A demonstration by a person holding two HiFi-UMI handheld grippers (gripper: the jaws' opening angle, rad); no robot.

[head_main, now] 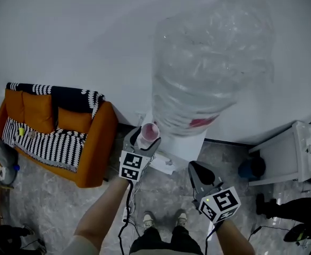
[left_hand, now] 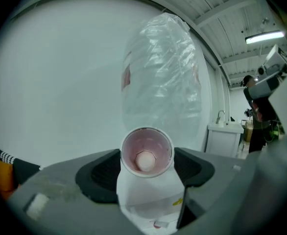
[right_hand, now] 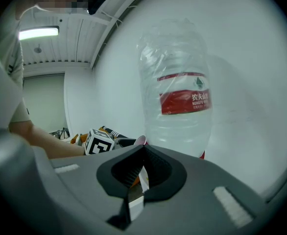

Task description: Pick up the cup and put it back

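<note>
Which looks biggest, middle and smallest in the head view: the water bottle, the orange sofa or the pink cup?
1. water bottle: looks largest, though it is nearer the camera than the sofa, so that may flatter it.
2. orange sofa.
3. pink cup: plainly smallest.

A grey marbled tile floor (head_main: 49, 201) carries everything. An orange sofa (head_main: 94, 153) stands on it at the far left. A white water dispenser (head_main: 186, 142) stands in the middle by the wall, and a white cabinet (head_main: 283, 161) at the right. The person's shoes (head_main: 149, 217) stand on the near tiles.
</note>
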